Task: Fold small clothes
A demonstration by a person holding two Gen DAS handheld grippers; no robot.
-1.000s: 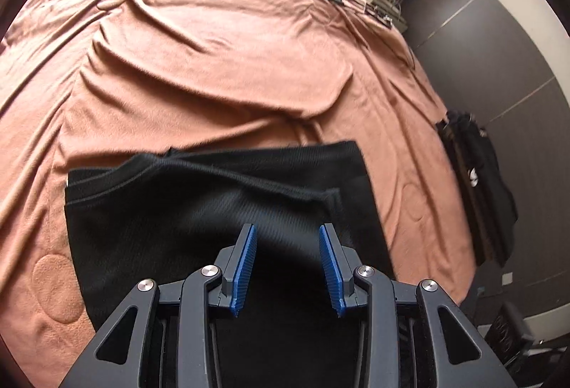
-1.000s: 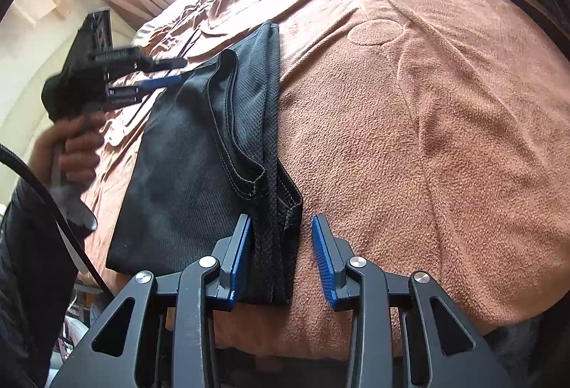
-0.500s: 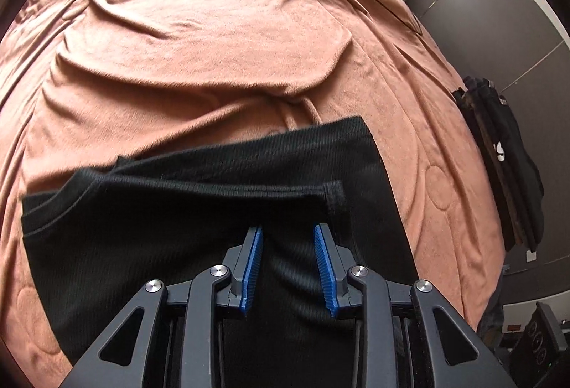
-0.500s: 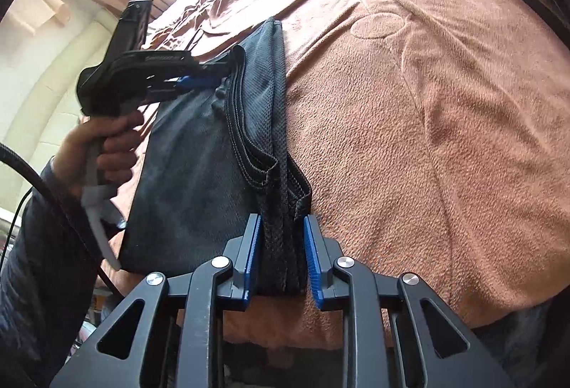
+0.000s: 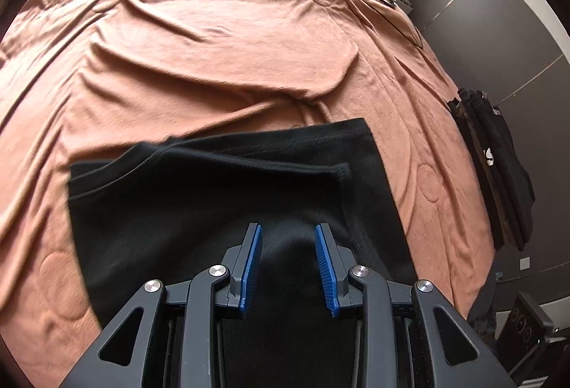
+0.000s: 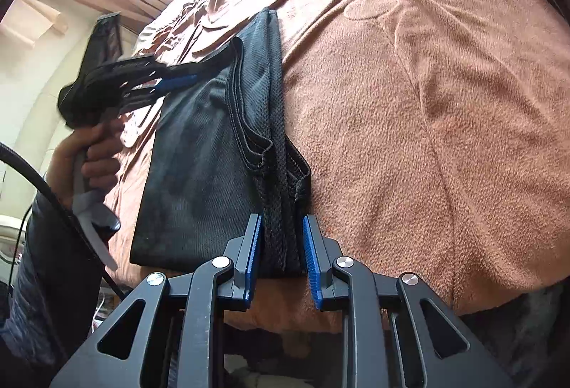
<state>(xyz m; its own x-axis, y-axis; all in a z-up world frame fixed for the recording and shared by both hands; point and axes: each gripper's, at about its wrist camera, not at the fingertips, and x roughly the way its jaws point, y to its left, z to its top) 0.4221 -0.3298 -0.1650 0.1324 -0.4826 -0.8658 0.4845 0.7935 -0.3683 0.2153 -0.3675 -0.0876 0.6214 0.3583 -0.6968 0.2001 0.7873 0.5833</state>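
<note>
Right gripper [image 6: 281, 245] clamped on black garment's [image 6: 199, 174] folded edge, left gripper [image 5: 288, 256] part-open above it

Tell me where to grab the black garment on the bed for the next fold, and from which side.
Take the black garment at its near corner, on the layered hemmed edge, coming in from the near edge of the brown blanket. The stacked layers there give the pads something thick to pinch; the right gripper already clamps that edge.
</note>
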